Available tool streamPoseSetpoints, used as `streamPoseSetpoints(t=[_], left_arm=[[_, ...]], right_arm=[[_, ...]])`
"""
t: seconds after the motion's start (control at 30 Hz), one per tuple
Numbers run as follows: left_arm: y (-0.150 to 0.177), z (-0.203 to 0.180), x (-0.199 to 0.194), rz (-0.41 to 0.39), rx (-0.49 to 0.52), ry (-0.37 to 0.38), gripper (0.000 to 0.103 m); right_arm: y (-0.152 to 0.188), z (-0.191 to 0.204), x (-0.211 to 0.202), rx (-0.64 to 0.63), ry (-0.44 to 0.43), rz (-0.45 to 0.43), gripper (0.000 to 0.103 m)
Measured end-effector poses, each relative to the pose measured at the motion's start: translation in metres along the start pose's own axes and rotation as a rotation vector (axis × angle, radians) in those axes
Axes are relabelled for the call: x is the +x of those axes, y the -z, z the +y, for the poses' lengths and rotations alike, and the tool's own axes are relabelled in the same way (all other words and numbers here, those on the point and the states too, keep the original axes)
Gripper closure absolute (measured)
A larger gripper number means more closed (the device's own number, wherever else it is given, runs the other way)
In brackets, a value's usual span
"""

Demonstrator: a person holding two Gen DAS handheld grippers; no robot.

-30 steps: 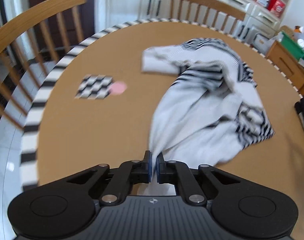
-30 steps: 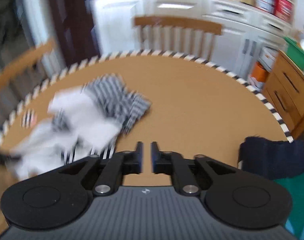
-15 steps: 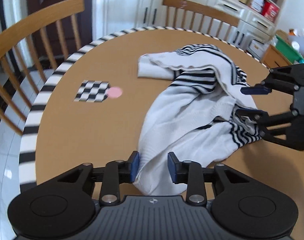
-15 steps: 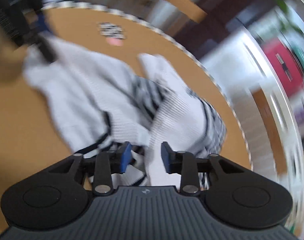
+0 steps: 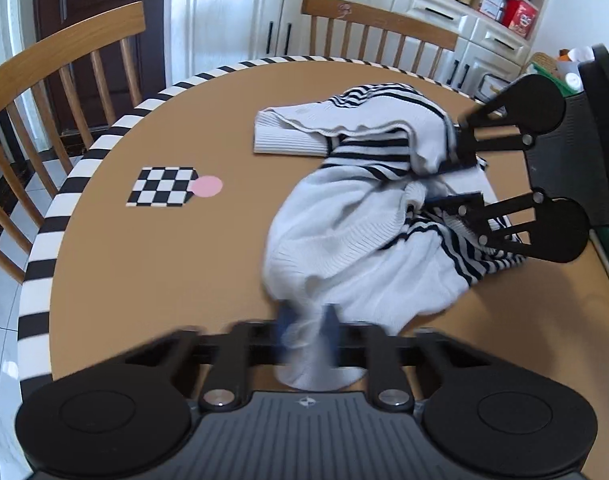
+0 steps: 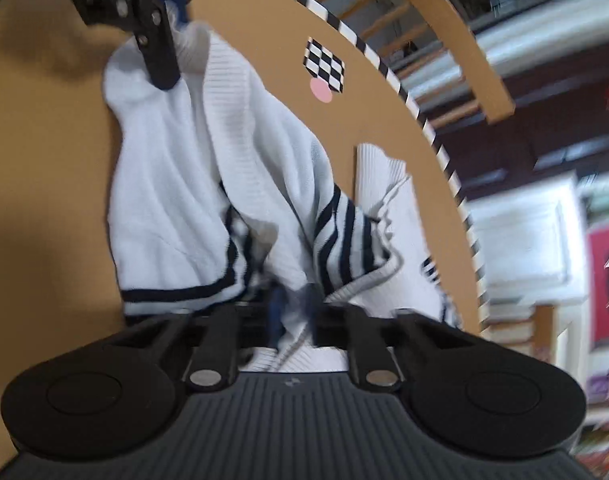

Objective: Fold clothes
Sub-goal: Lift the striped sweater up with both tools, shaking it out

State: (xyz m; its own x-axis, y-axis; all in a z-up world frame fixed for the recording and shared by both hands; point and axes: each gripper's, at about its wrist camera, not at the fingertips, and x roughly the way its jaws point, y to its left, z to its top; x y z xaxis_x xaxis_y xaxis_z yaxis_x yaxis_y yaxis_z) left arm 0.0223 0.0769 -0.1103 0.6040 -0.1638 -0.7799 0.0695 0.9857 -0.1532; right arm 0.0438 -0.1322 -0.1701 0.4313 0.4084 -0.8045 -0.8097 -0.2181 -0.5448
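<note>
A white knit sweater with navy stripes point(image 5: 356, 216) lies crumpled on the round brown table point(image 5: 144, 264). My left gripper point(image 5: 306, 326) straddles its near white end, with cloth between the blurred jaws. My right gripper point(image 5: 450, 184) comes in from the right, its jaws either side of a striped fold. In the right wrist view the sweater point(image 6: 208, 184) fills the middle, cloth bunches between the right gripper's point(image 6: 292, 308) jaws, and the left gripper point(image 6: 166, 20) sits at the far white end.
A checkerboard marker with a pink dot point(image 5: 164, 186) lies on the table's left part. The table has a black-and-white striped rim point(image 5: 40, 248). Wooden chairs stand at the left point(image 5: 60, 64) and at the back point(image 5: 380, 28). White cabinets stand behind.
Both grippers opened from shut, then narrowed around the sweater. The right gripper swung in from the right to the striped fold. The left gripper's jaws now blur around the near end.
</note>
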Motion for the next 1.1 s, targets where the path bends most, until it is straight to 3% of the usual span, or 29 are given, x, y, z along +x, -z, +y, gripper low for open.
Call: streamPoseSetpoints(t=[0.1,0.2,0.37,0.53,0.67,0.93,1.0,1.1], left_arm=[[-0.006,0.012,-0.003,0.009,-0.063,-0.018,0.095],[-0.01,0.022,-0.022,-0.053,-0.091,-0.049,0.096],[-0.026,0.019,-0.062,-0.155,-0.074,-0.063,0.096],[-0.05,0.005,-0.131,-0.291,-0.042,-0.042,0.096],[-0.067,-0.02,-0.216,-0.449,0.072,-0.049,0.097],[-0.104,-0.105,-0.402,-0.825,0.312,-0.036,0.099],[-0.122,-0.127,-0.419,-0.863,0.345,-0.042,0.099],[-0.159,-0.154,-0.412,-0.848,0.36,-0.047,0.099]], right_arm=[[0.007,-0.033,-0.017,0.303,-0.056,-0.054,0.097],[0.025,-0.064,-0.05,0.571,-0.076,-0.137,0.098],[0.051,-0.09,-0.11,0.847,-0.14,-0.275,0.098],[0.077,-0.102,-0.179,1.094,-0.205,-0.443,0.098],[0.08,-0.107,-0.26,1.097,-0.134,-0.572,0.098],[0.075,-0.118,-0.46,0.927,0.159,-0.794,0.098],[0.073,-0.127,-0.487,0.886,0.25,-0.788,0.098],[0.077,-0.152,-0.478,0.89,0.319,-0.69,0.098]])
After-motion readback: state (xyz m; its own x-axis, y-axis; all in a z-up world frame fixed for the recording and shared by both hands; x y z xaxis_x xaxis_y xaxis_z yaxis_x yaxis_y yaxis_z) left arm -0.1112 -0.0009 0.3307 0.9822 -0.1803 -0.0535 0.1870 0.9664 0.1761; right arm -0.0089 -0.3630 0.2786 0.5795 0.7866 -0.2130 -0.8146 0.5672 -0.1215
